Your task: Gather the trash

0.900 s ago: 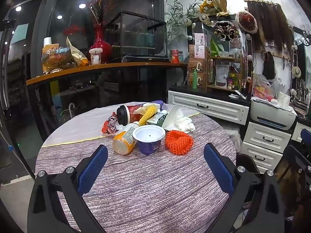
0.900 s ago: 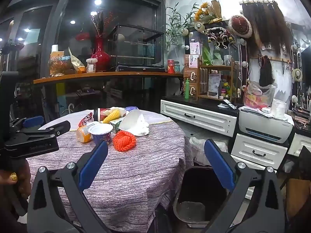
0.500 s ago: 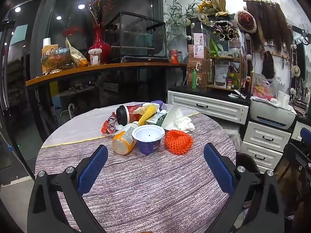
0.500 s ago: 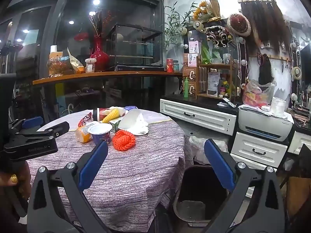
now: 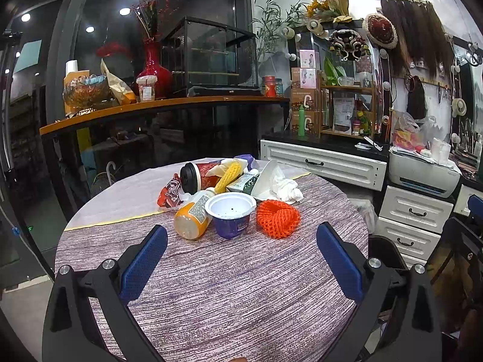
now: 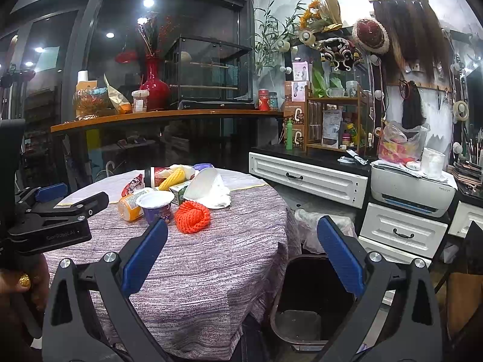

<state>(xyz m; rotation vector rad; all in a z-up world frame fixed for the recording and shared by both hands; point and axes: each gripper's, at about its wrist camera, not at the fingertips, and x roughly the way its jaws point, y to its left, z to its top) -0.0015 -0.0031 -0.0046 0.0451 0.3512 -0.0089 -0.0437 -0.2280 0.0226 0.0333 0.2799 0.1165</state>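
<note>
Left claw (image 5: 241, 253): your jaws stand wide apart with nothing between the pads; it hovers over the near part of the table, aimed slightly down at the trash.
Right claw (image 6: 241, 250): your jaws stand wide apart and grip nothing; it hangs off the table's right edge, with the bin below between its fingers.
Table (image 5: 241, 295): round, under a purple woven cloth; a pale cloth (image 5: 126, 196) covers the far part.
Trash pile: clustered on the far half of the table, ahead of your left claw and apart from it; in the right view it lies up and left of your right claw.
Cup (image 5: 231, 215): purple with a white rim, upright, nearest to your left claw, centred between its fingers but beyond their tips.
Bottle (image 5: 191, 217): orange, lying on its side, touching the cup's left side.
Net (image 5: 277, 218): orange foam mesh, just right of the cup, beyond your left claw's right finger.
Tissue (image 5: 285, 188): white, crumpled, behind the net, lying against a tipped white bowl (image 5: 265, 178).
Corn (image 5: 228, 176): yellow cob, propped on the pile behind the cup.
Can (image 5: 194, 178): red with a black lid, on its side, left of the corn.
Wrapper (image 5: 169, 194): red, at the pile's left edge.
Carton (image 5: 244, 182): green and white, between corn and bowl.
Bin (image 6: 314, 298): black, on the floor just right of the table, open; contents unclear.
Hand (image 6: 21, 283): at the right view's left edge, holding your left claw's body.
</note>
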